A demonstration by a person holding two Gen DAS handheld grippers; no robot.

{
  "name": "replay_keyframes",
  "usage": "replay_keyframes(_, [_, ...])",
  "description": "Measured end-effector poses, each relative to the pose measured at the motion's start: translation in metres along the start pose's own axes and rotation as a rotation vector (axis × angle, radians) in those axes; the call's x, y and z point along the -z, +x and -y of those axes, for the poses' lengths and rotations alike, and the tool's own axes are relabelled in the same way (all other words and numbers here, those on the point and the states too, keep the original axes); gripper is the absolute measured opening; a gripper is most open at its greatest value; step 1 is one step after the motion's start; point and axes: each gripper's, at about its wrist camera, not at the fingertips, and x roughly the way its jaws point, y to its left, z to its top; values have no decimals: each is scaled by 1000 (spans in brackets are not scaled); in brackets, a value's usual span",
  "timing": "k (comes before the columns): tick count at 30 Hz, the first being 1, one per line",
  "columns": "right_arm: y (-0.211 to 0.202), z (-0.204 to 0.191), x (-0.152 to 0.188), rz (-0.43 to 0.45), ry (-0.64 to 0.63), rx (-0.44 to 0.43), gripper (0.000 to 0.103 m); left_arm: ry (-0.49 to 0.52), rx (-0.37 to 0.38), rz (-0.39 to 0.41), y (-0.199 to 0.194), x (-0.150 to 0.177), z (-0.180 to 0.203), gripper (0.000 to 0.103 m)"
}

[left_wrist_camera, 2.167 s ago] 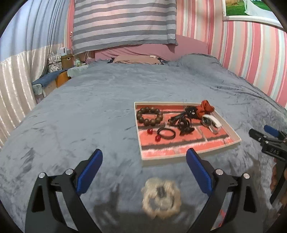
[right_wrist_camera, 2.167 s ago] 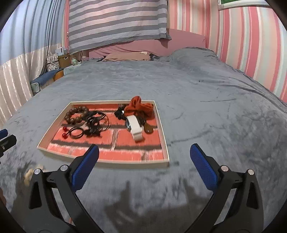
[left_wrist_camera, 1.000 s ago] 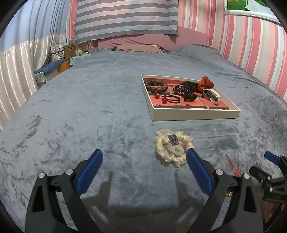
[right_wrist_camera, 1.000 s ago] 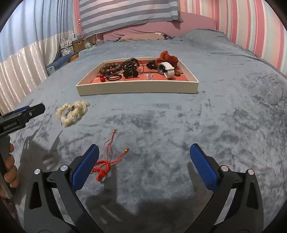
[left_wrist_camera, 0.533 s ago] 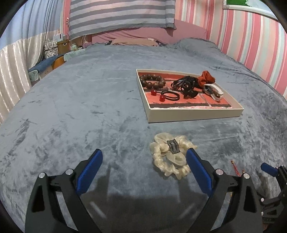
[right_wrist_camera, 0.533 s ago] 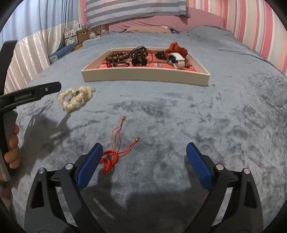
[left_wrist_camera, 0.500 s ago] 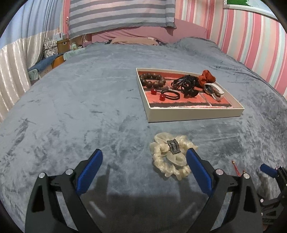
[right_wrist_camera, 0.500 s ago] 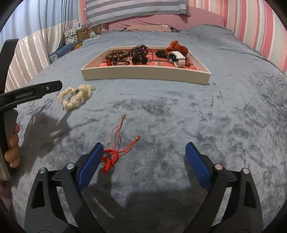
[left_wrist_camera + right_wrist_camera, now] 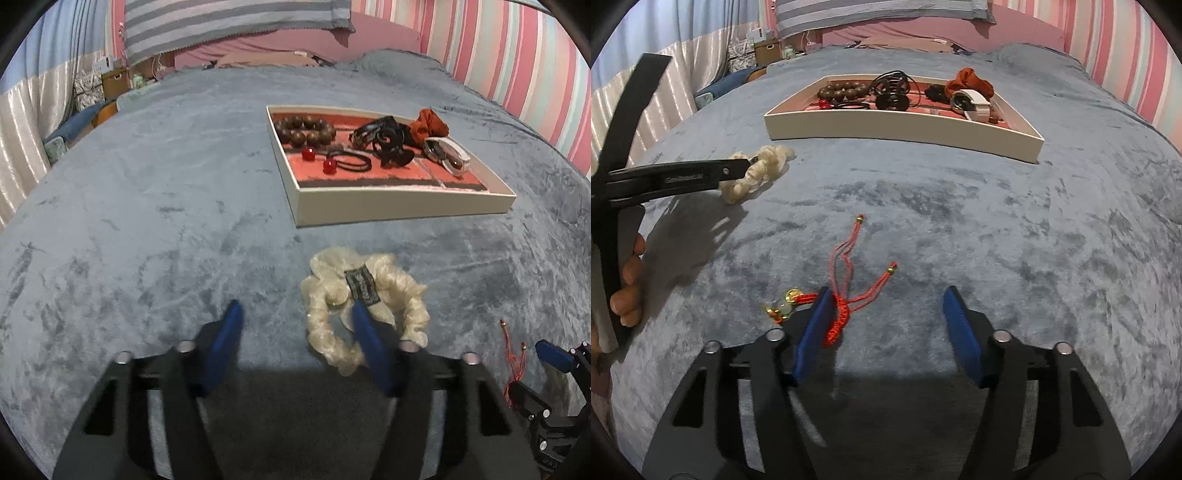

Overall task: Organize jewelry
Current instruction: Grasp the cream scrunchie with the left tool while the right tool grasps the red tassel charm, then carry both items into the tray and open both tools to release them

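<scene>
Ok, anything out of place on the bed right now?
Yes: two pieces lie on the blanket, not in the tray: the cream scrunchie under the left tool, and the red cord bracelet at the right tool. Both tools are closing.

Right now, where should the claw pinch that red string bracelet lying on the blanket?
Pinch the thick knotted braid of the red string bracelet, coming from above with one finger each side. It is the bulkiest part; the thin cords lie flat in the plush blanket. The right claw is closing with only its left finger at the braid.
</scene>
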Motion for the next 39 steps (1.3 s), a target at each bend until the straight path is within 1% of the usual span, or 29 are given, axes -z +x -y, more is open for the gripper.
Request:
replay_keyframes(1, [0,-2,0,2,-9,-2,48,-1,2,-1,1,0,-1,47])
replay_keyframes(2, [-1,-4,1,4,-15,-5,43,-2,4,1,1,0,-1,46])
replay_keyframes(3, [-1,-6,1,4,-20,-12,41,0,7,2,0,0,-1,43])
replay_keyframes(4, [-1,-6,1,5,-21,-17,36,4,7,2,1,1,0,36])
replay_keyframes(7, [-1,-7,1,7,-28,-32,23,19,6,5,0,2,2,28])
replay_keyframes(8, [-1,-8,0,8,-32,-36,18,22,6,5,0,2,3,27])
replay_keyframes(9, [-1,-10,0,8,-37,-40,15,24,7,5,0,2,3,26])
replay_keyframes(11, [-1,-12,0,8,-42,-49,7,25,13,6,1,1,3,22])
replay_keyframes(15, [-1,-11,0,14,-34,-58,4,29,10,13,0,1,4,13])
replay_keyframes(26, [-7,-1,-5,47,-6,-76,4,33,1,46,-7,1,5,10])
replay_keyframes(32, [-10,11,-21,87,-1,-67,4,48,-5,74,-15,-1,8,8])
replay_keyframes(35, [-13,20,-34,118,0,-61,4,44,-6,90,-20,-3,7,8])
replay_keyframes(39, [-16,32,-56,161,4,-54,4,42,-3,128,-32,-16,10,8])
